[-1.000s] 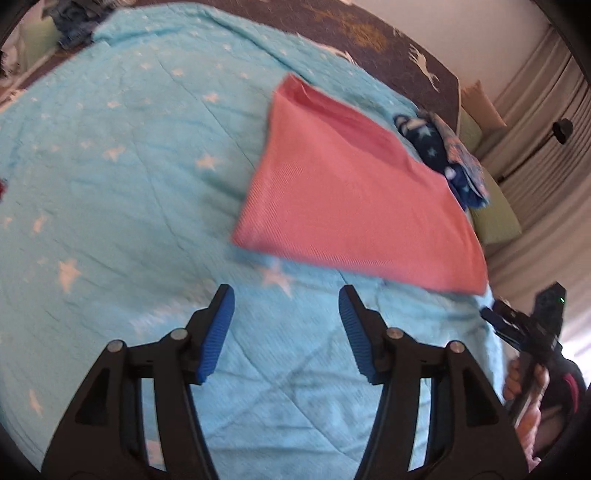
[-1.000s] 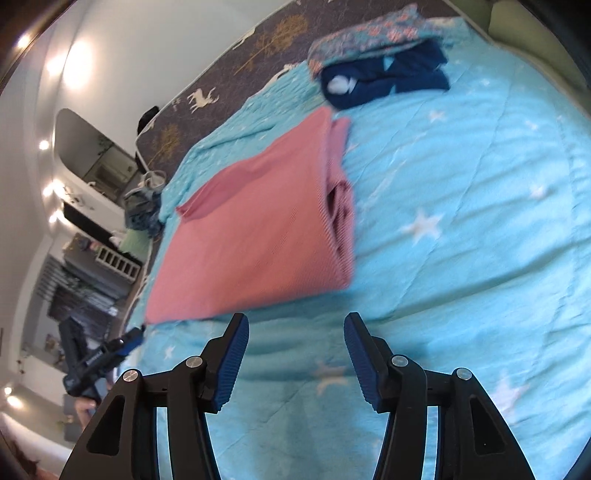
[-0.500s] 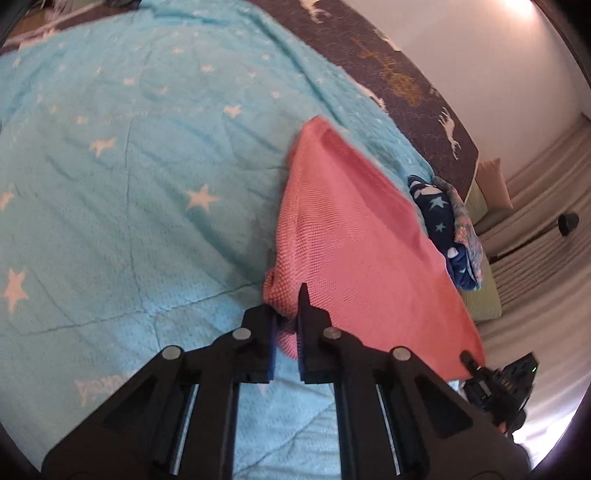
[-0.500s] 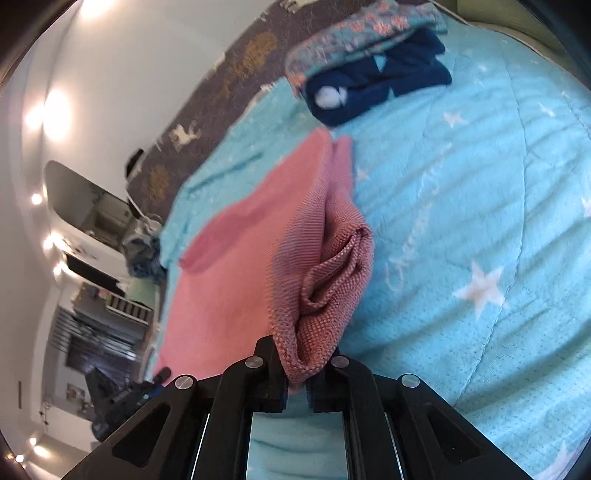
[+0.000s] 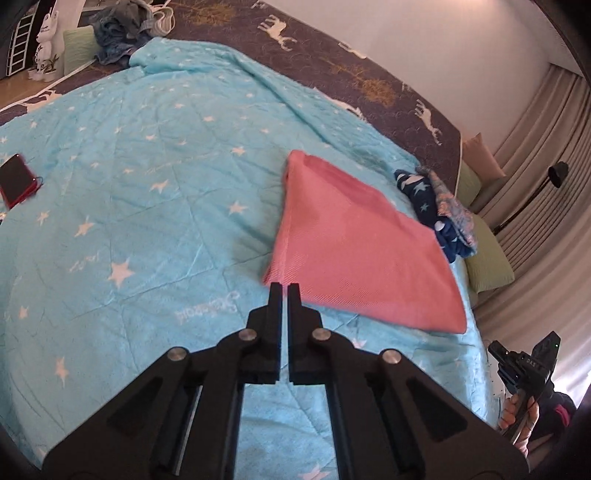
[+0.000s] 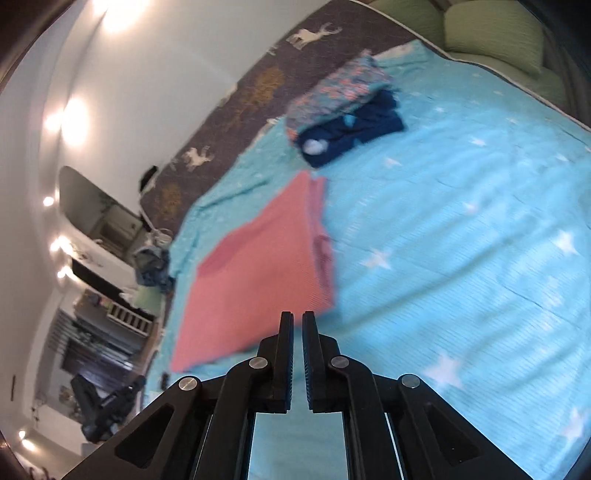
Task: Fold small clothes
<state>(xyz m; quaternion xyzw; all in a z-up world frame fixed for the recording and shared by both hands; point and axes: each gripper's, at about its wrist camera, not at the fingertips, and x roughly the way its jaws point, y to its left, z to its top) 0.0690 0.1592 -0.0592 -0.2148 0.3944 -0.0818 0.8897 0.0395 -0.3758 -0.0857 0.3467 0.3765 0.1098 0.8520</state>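
Note:
A pink knit cloth (image 5: 362,251) (image 6: 258,280), folded to a flat rectangle, lies on the teal star quilt (image 5: 147,184). My left gripper (image 5: 283,286) is shut, its tips at the cloth's near left corner. My right gripper (image 6: 297,315) is shut too, its tips against the near edge by the right corner. Each wrist view shows the other gripper, the right gripper (image 5: 524,365) and the left gripper (image 6: 110,402), with a strip of quilt between it and the cloth. The cloth is blurred in both views.
A stack of folded clothes (image 5: 439,206) (image 6: 343,110), navy and floral, sits beyond the pink cloth. A red phone (image 5: 14,181) lies at the quilt's left edge. Green pillows (image 6: 491,33) line the far side. Loose clothes (image 5: 118,29) are heaped at the back corner.
Both grippers went from open to shut, pinching the cloth's near corners half a second ago. They have since drawn back and up, and the cloth lies flat again.

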